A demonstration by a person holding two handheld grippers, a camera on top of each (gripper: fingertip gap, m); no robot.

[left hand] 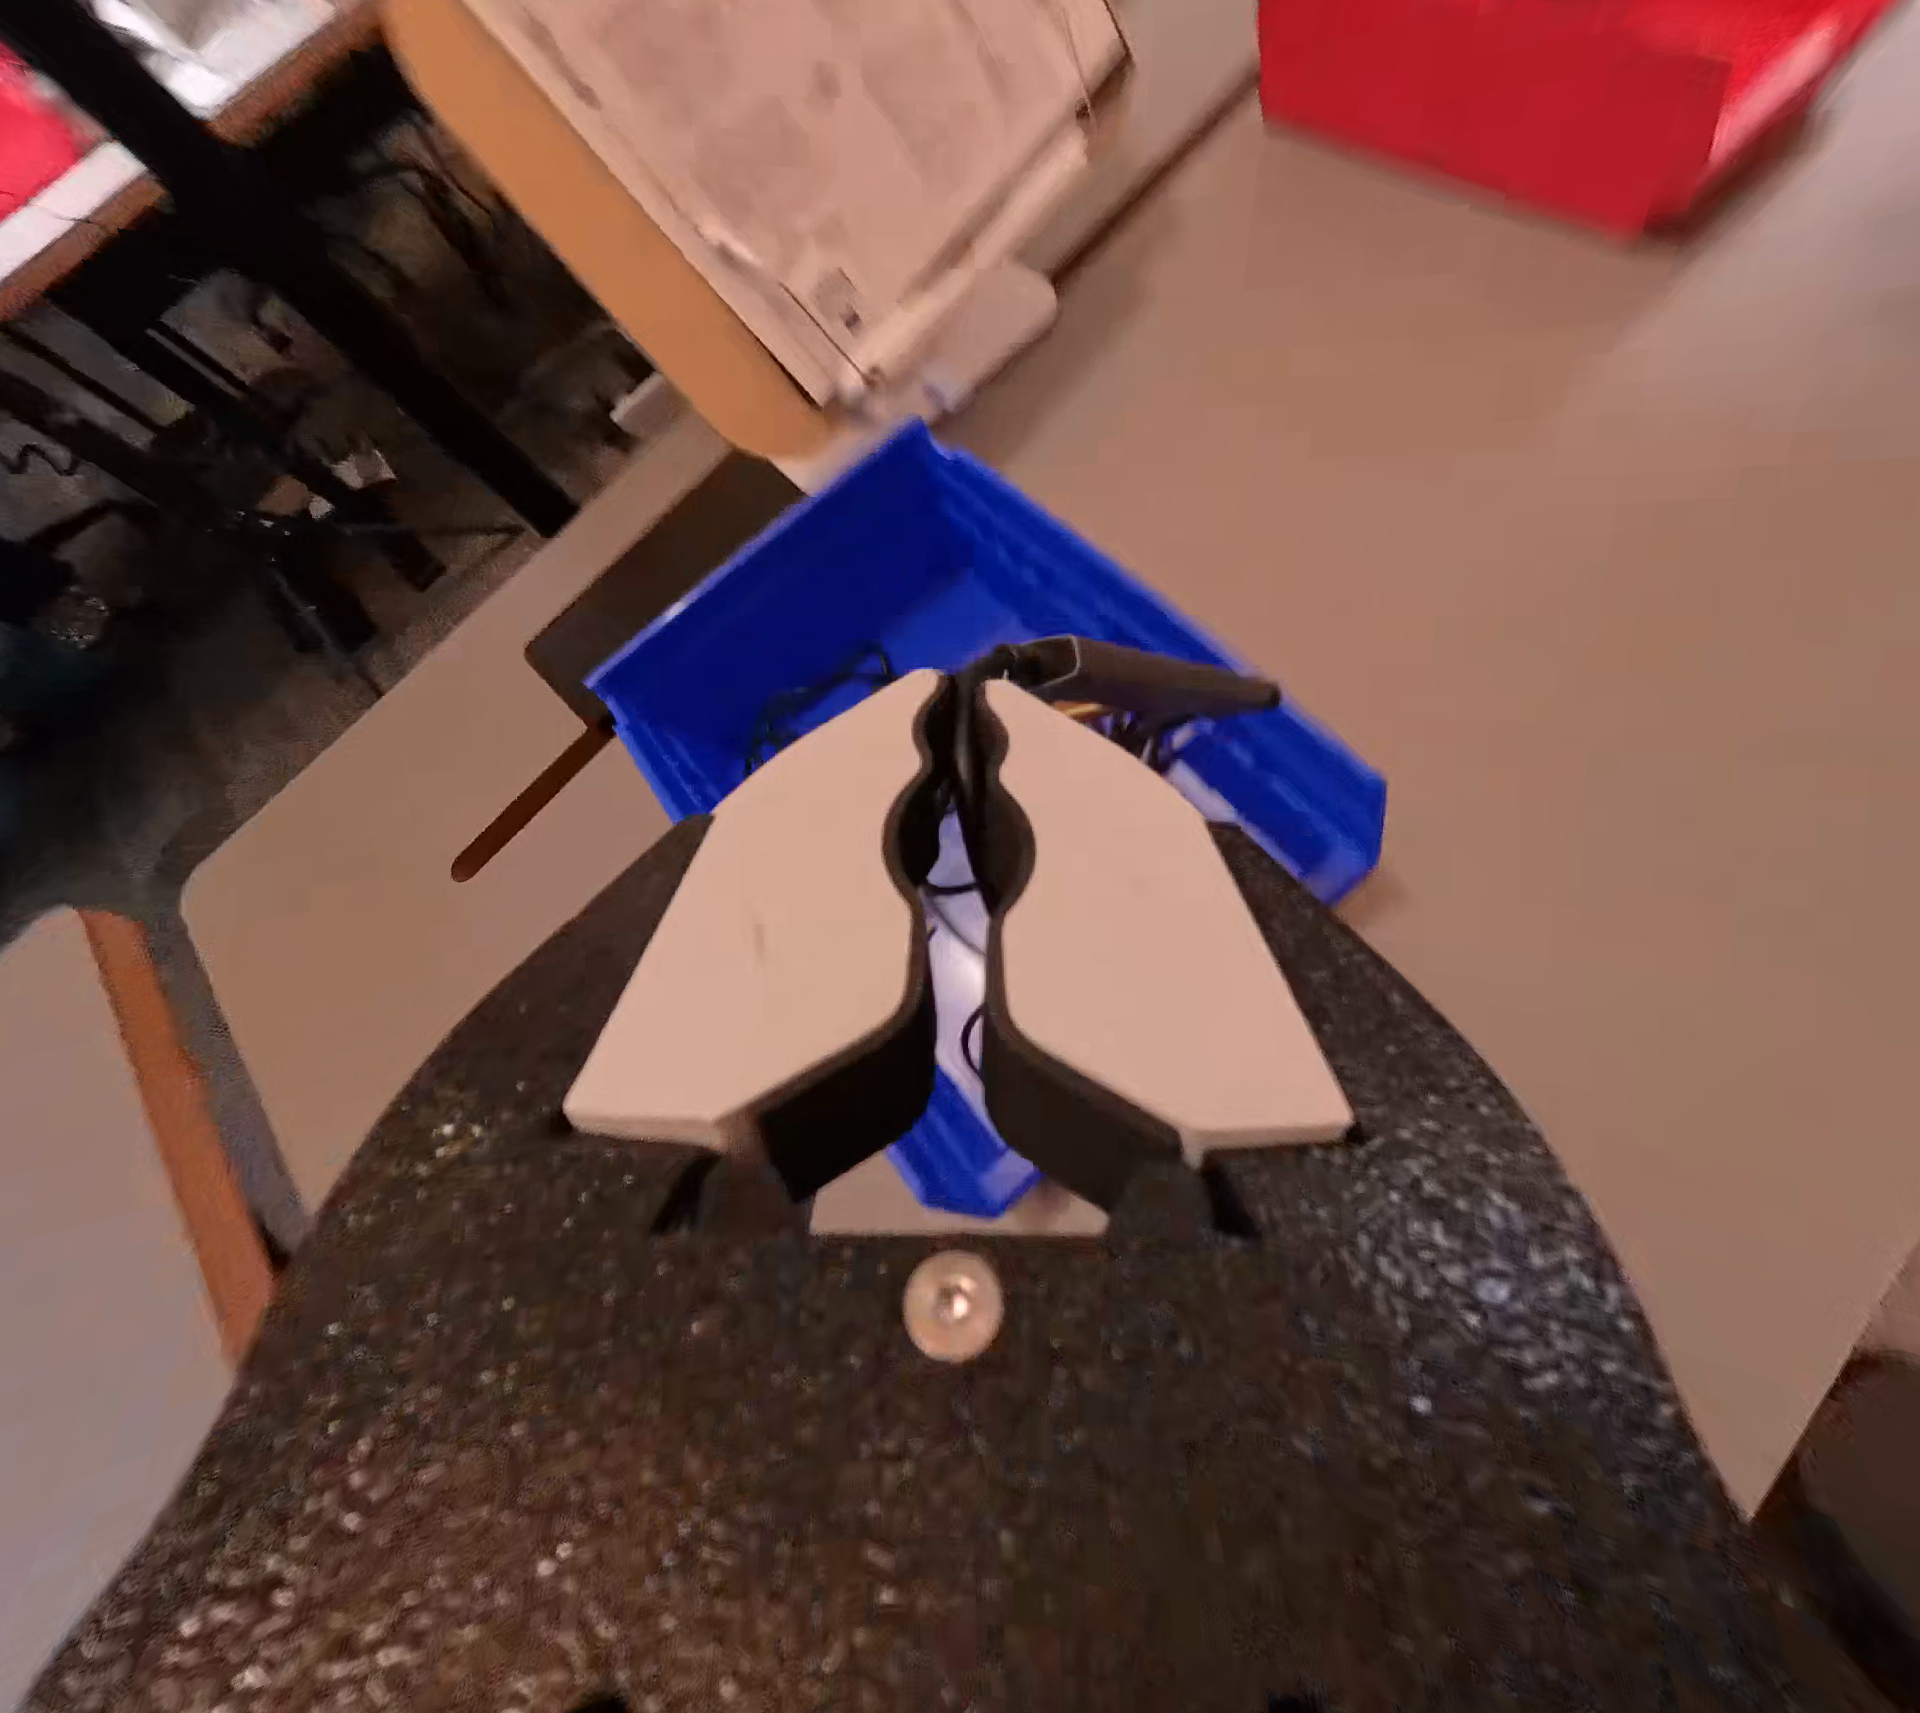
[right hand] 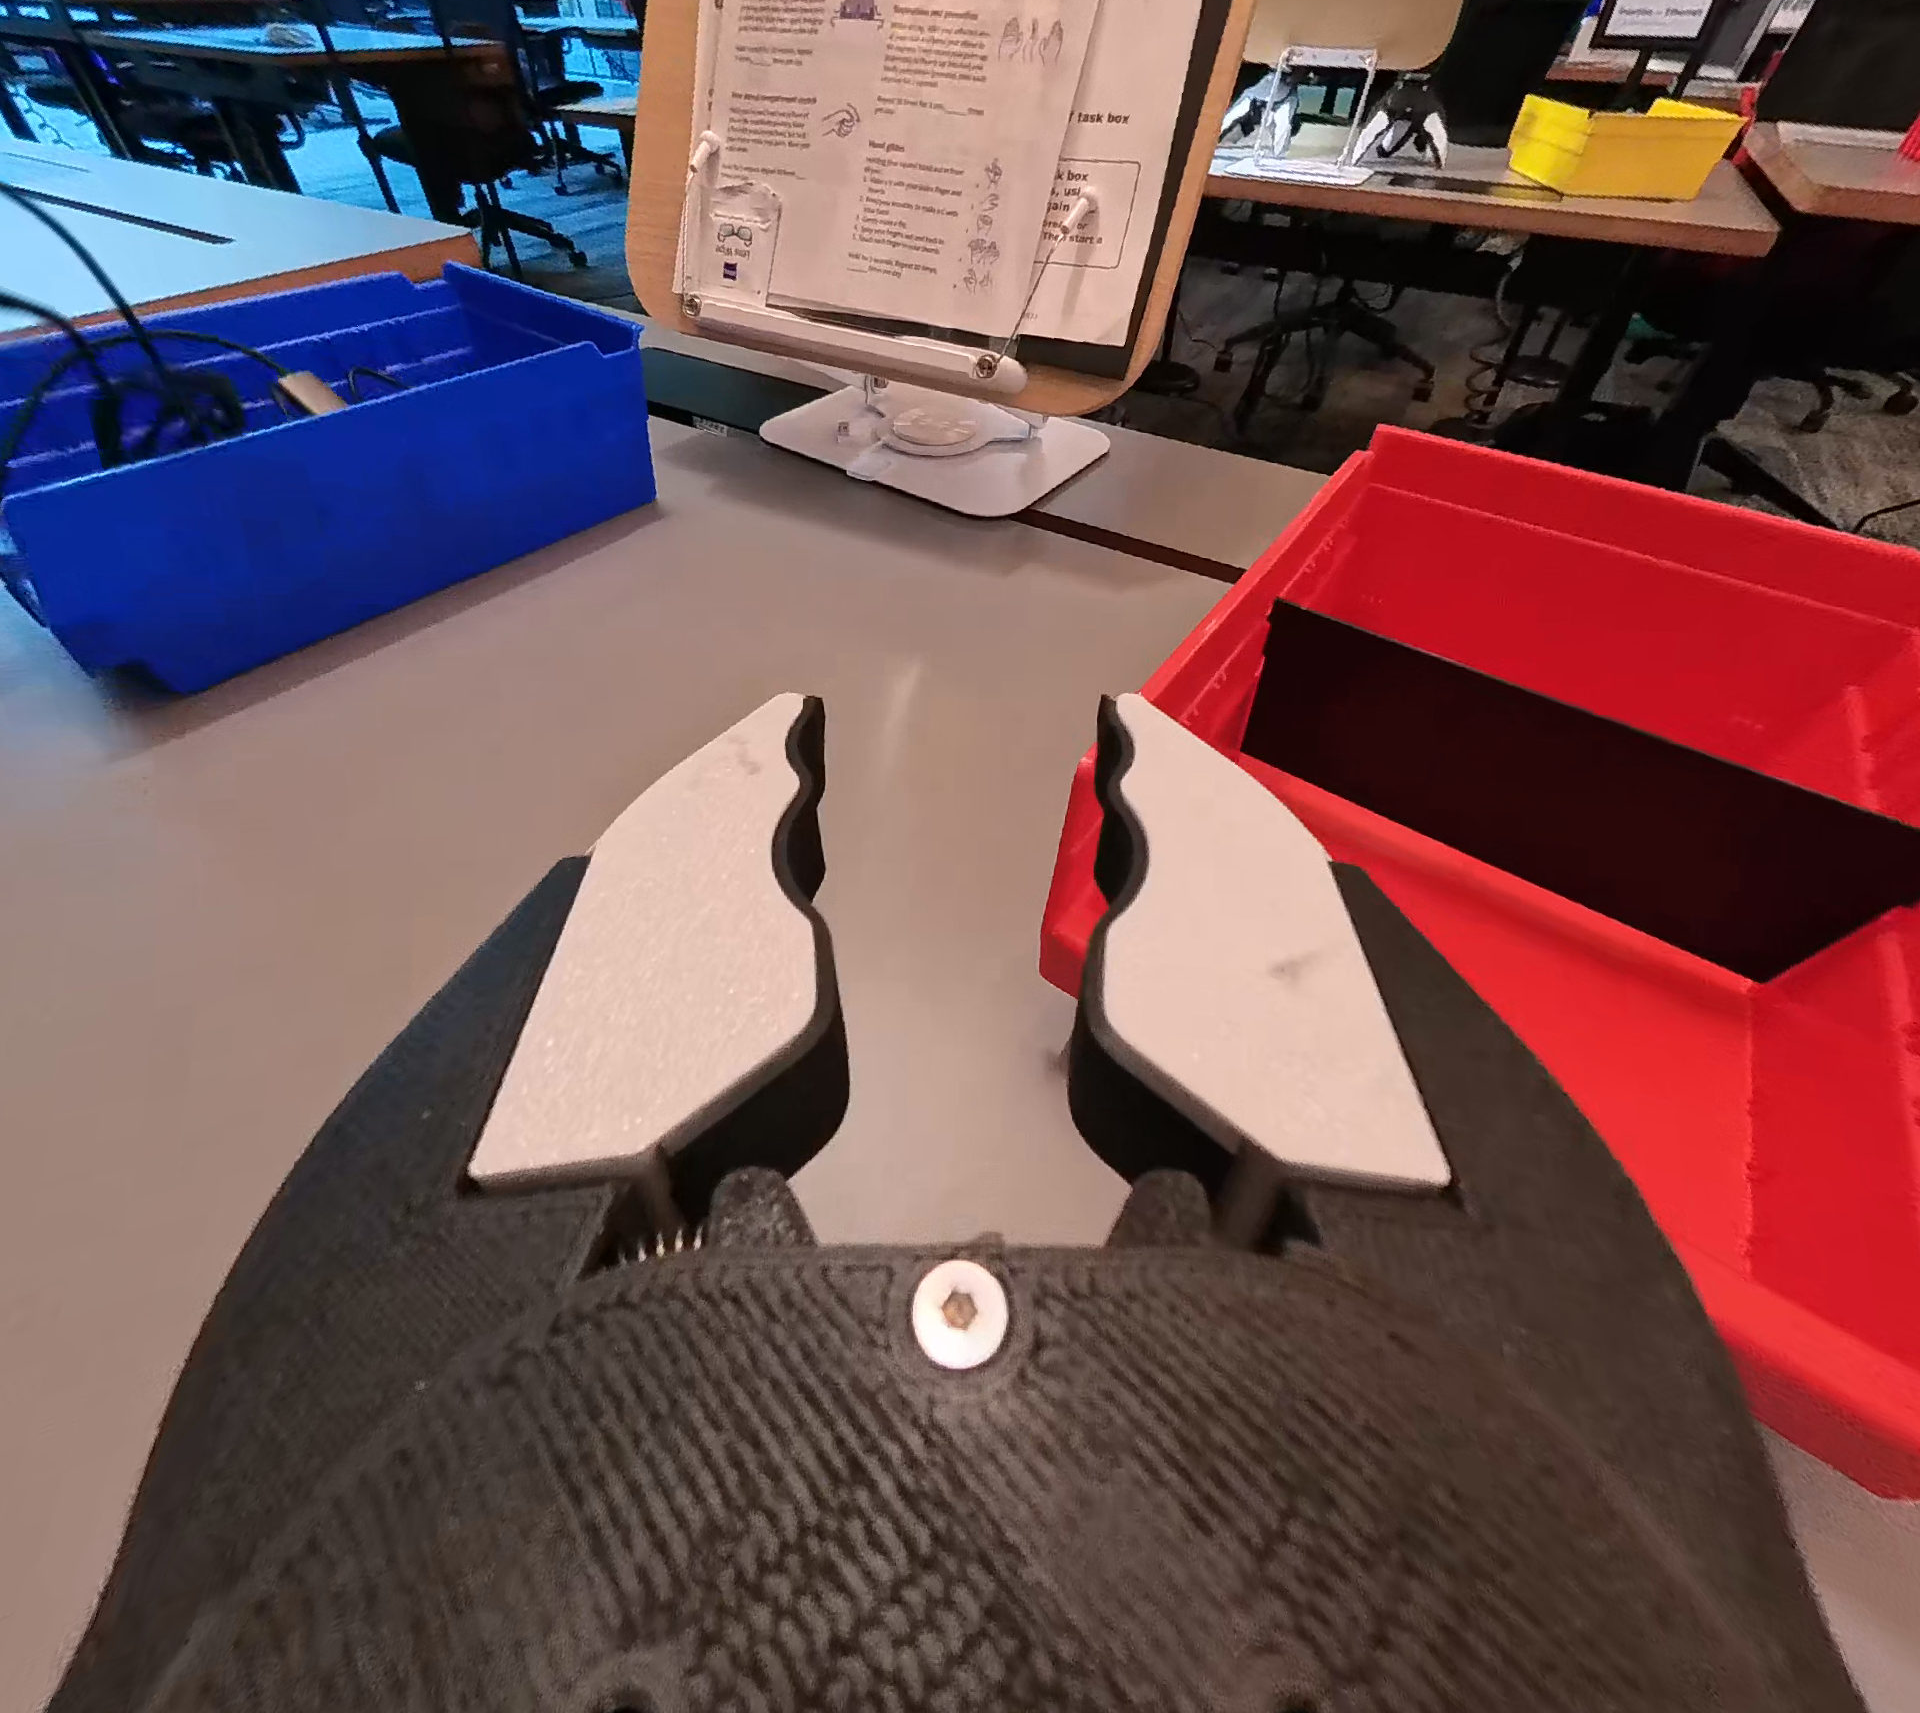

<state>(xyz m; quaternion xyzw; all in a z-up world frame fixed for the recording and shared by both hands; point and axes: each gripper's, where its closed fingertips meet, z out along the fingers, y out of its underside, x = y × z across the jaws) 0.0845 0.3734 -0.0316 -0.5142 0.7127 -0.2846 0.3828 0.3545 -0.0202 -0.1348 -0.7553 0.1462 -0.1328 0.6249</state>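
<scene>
My left gripper is shut on a thin black cable that ends in a grey adapter plug, held above a blue bin. More cables lie in that bin. In the right wrist view the blue bin stands at the left with cables and a grey adapter in it. My right gripper is open and empty, low over the grey table, just left of a red bin with a black divider.
A document stand with printed sheets stands at the table's far edge between the bins; it also shows in the left wrist view. The red bin shows far right there. Other desks, chairs and a yellow bin lie beyond.
</scene>
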